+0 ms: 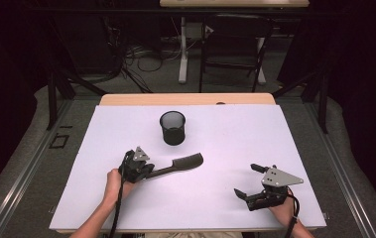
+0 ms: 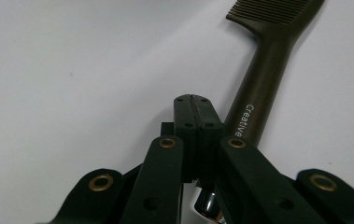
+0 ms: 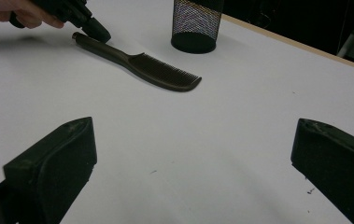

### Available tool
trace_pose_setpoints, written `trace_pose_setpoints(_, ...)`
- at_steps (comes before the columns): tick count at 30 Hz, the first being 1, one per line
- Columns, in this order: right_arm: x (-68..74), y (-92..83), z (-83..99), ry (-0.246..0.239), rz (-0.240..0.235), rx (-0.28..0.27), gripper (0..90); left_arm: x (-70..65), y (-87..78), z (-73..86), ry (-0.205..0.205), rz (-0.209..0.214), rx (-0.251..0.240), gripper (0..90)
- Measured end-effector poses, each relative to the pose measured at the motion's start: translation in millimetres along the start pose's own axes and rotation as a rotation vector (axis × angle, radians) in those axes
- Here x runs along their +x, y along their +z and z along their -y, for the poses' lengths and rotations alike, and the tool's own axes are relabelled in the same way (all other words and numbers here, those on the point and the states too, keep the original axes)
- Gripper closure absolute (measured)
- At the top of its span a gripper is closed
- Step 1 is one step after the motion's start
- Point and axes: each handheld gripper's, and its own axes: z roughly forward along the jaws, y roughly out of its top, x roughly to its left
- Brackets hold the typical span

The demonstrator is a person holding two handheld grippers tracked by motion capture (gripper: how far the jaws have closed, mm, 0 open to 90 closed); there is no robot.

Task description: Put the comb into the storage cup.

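A dark comb [image 1: 183, 162] lies flat on the white sheet, its teeth end toward the middle and its handle [image 2: 263, 79] toward my left gripper [image 1: 148, 171]. That gripper's pads [image 2: 186, 112] are pressed together with nothing between them, and the handle runs along their right side. In the right gripper view the left gripper [image 3: 97, 31] rests just beside the handle's end of the comb [image 3: 151, 70]. A black mesh cup [image 1: 172, 128] stands upright behind the comb. My right gripper [image 1: 247, 181] sits near the front right, open wide with bare sheet between its jaws [image 3: 194, 128].
The white sheet [image 1: 235, 144] covers most of the wooden table, whose back edge [image 1: 185, 99] shows beyond it. The mesh cup [image 3: 195, 23] stands close behind the comb's teeth. A chair [image 1: 235, 44] and floor cables [image 1: 141, 54] lie past the table.
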Motion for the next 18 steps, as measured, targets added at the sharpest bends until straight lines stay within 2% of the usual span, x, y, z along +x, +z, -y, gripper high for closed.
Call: trace_pose_setpoints(18, 0.4, 1.7, -0.6, -0.004, -0.004, 0.002, 0.0, -5.2, -2.9, 0.4, -0.01, 0.016, -0.006, 90.0)
